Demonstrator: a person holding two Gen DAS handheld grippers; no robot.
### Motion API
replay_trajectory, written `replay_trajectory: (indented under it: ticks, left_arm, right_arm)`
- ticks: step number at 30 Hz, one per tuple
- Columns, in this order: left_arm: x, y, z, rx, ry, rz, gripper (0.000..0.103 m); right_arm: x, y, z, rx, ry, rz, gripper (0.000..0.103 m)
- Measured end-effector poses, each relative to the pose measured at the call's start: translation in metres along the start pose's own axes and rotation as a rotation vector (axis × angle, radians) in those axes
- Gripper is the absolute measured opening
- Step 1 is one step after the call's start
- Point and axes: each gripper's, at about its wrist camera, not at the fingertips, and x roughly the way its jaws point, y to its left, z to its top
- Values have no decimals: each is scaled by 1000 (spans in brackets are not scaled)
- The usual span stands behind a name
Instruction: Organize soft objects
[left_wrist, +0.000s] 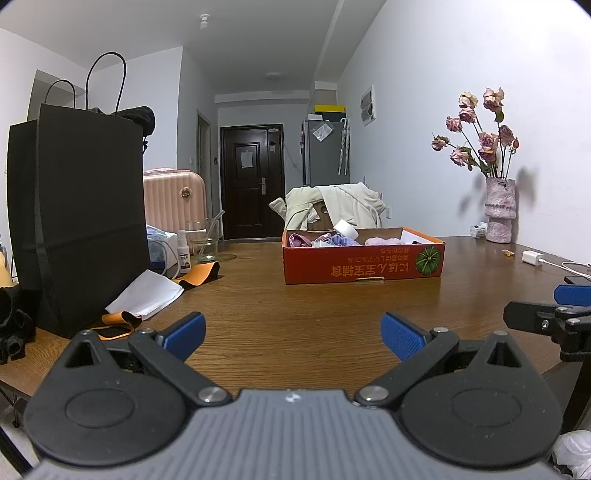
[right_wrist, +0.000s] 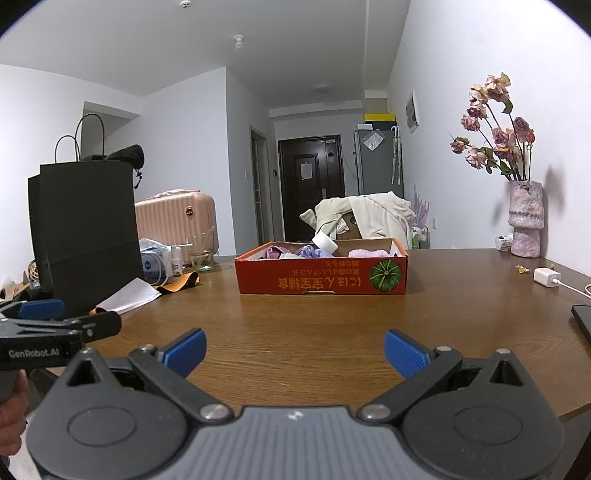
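Both grippers, left gripper (left_wrist: 291, 334) and right gripper (right_wrist: 294, 352), were spread wide, empty, hovering over the table (right_wrist: 314, 325). Soft pieces (right_wrist: 312, 252) sat bunched in the red box (right_wrist: 321, 282), well ahead. We judged them light, limp; pinch a fold. No clear long axis.

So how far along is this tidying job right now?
Some soft pastel items already lie in the red cardboard box. Nothing is in hand: the left gripper and right gripper are both open and empty above the table. What else needs sorting isn't clear from here.
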Motion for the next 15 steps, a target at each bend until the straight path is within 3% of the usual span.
replay_trajectory:
  ticks: [15]
  left_arm:
    - [-3,2,1,0,-27,-6,103]
  right_arm:
    - [-3,0,0,-4,-16,-5,103]
